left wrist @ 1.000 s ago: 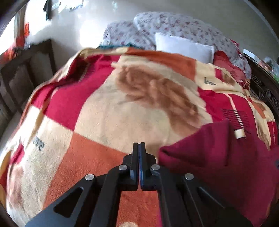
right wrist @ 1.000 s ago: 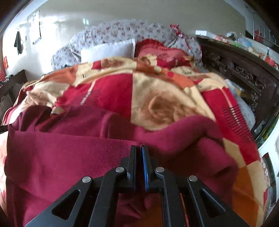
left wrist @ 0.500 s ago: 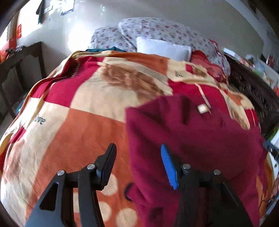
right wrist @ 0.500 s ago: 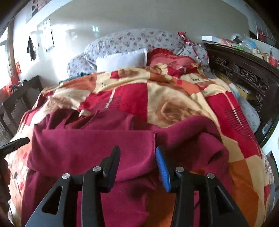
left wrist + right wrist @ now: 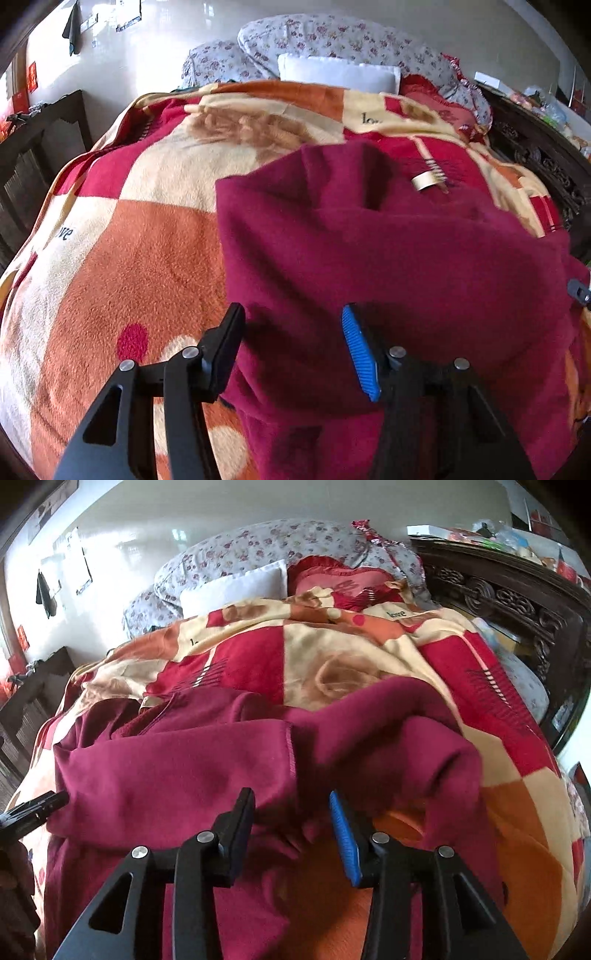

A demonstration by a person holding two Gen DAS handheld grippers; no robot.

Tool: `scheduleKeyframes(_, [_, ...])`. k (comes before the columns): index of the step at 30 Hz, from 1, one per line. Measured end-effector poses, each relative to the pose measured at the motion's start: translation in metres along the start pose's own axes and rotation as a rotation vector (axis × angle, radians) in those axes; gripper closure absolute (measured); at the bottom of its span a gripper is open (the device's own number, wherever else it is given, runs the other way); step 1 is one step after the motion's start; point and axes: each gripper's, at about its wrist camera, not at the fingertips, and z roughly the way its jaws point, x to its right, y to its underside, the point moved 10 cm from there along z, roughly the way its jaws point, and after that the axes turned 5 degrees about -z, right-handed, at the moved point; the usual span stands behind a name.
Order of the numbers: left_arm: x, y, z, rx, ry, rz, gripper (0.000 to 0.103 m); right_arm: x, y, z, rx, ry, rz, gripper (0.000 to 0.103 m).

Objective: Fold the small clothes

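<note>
A maroon fleece garment [image 5: 388,251] lies folded over on a patterned red, orange and cream blanket [image 5: 129,240] on a bed. Its cream neck label [image 5: 424,181] shows at the far side. My left gripper [image 5: 291,332] is open and empty just above the garment's near left edge. In the right wrist view the same garment [image 5: 177,768] lies with a folded layer and a stitched hem on top. My right gripper [image 5: 291,812] is open and empty over its near edge. The left gripper's tip [image 5: 33,808] shows at the left edge of that view.
Floral pillows [image 5: 332,40] and a white pillow [image 5: 336,72] lie at the head of the bed. A dark carved wooden bed frame [image 5: 517,602] runs along the right side. Dark wooden furniture [image 5: 33,155] stands to the left of the bed.
Both grippers were shut one second ago and have opened, letting the garment go. Both have drawn back and up, and the garment now lies folded on the blanket.
</note>
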Motion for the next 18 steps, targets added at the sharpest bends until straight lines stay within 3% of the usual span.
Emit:
scheduleKeyframes(3, [0.015, 0.003, -0.013, 0.012, 0.024, 0.012, 0.046, 0.011, 0.012, -0.003, -0.043, -0.023, 0.039, 0.052])
scheduleKeyframes(5, [0.026, 0.007, -0.021, 0.008, 0.049, 0.031, 0.045, 0.029, 0.017, -0.025, -0.017, -0.027, 0.075, 0.05])
scheduleKeyframes(7, [0.037, 0.01, -0.031, 0.019, 0.065, 0.055, 0.041, 0.053, 0.025, -0.049, 0.0, 0.019, 0.089, 0.031])
scheduleKeyframes(9, [0.046, 0.012, -0.04, 0.034, 0.079, 0.077, 0.036, 0.077, 0.033, -0.069, 0.01, 0.059, 0.114, 0.026])
scheduleKeyframes(15, [0.064, 0.024, -0.045, 0.011, 0.129, 0.073, 0.036, 0.146, 0.082, -0.115, -0.046, 0.187, 0.193, 0.024])
scheduleKeyframes(18, [0.072, 0.031, -0.044, -0.006, 0.14, 0.077, 0.036, 0.152, 0.106, -0.108, -0.098, 0.159, 0.227, 0.024])
